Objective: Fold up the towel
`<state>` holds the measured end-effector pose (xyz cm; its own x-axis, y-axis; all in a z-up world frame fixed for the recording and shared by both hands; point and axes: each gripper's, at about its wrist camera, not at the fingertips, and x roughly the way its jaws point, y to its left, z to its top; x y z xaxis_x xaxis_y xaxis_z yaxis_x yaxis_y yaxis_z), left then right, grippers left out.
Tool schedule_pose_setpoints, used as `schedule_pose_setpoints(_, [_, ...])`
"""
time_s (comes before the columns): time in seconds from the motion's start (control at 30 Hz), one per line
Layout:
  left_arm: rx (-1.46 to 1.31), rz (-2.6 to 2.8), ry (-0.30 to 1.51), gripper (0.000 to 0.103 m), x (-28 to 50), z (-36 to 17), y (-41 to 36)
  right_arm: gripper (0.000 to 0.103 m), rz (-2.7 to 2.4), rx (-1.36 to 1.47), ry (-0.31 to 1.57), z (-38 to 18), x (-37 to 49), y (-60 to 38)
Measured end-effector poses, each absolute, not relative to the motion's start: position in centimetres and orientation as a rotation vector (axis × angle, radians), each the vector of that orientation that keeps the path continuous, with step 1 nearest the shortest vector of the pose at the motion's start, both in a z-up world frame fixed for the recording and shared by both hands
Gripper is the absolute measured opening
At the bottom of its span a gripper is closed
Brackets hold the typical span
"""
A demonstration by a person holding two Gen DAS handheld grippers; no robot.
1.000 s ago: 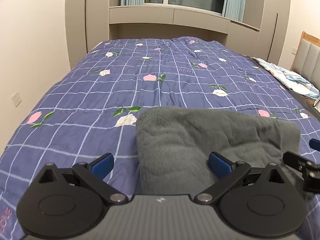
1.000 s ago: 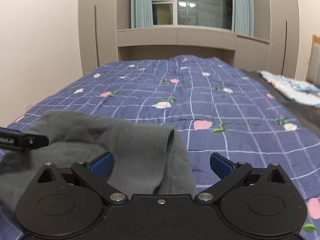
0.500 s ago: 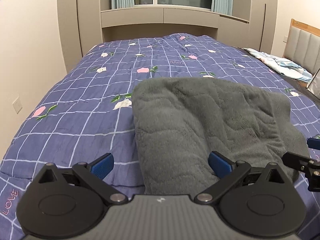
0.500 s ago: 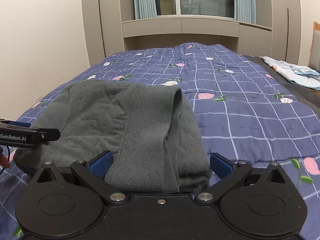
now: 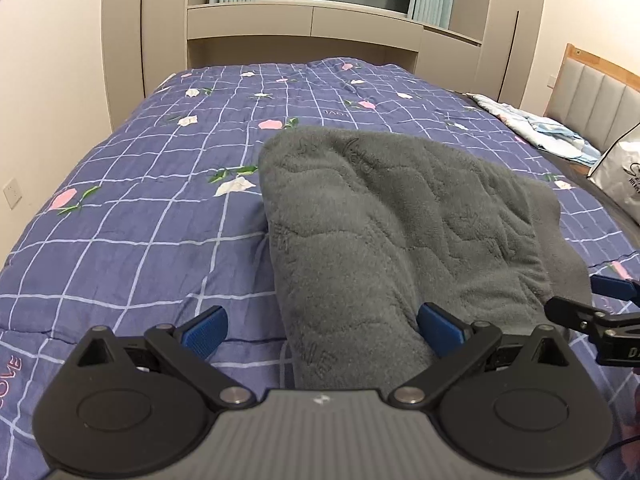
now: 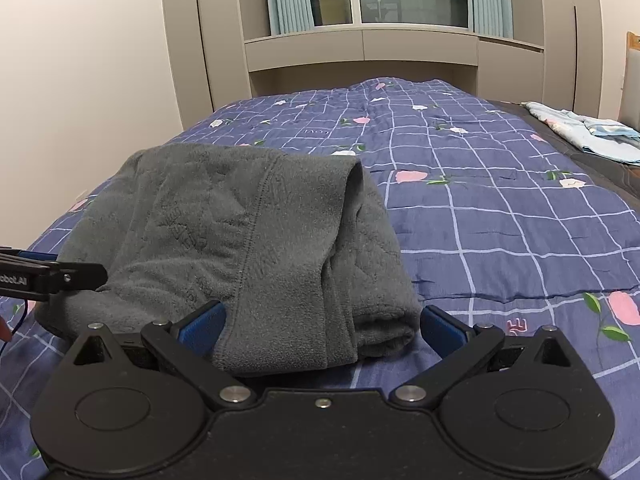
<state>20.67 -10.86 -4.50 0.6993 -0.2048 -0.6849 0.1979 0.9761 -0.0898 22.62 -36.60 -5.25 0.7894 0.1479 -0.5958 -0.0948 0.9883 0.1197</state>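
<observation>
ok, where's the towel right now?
The towel lies folded on the bed, near its front edge: right of centre in the left wrist view, left of centre in the right.

Both wrist cameras sit low and close over the bed point(image 5: 120, 240), facing the window point(image 6: 400, 0); both share the gray towel point(image 5: 400, 220) lying between them.

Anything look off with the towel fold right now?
Yes: the grey towel is folded unevenly. At its right end the top layer overhangs a bunched lower layer; edges don't line up. Both grippers' jaws are open.
</observation>
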Motion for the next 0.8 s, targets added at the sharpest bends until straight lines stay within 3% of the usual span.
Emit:
schedule_pose_setpoints(0.4, [-0.004, -0.246, 0.795, 0.102, 21.1, -4.0, -11.1, 0.102, 0.071, -0.126, 0.616, -4.3, 23.1, -35.6])
schedule_pose_setpoints(0.53, [0.011, -0.203, 0.788, 0.103, 21.3, -4.3, -11.2, 0.102, -0.268, -0.296, 0.557, -4.4, 22.7, -36.7])
schedule_pose_setpoints(0.8, [-0.005, -0.208, 0.805, 0.102, 21.6, -4.0, -11.2, 0.102, -0.105, -0.045, 0.544, -3.2, 21.6, -40.1])
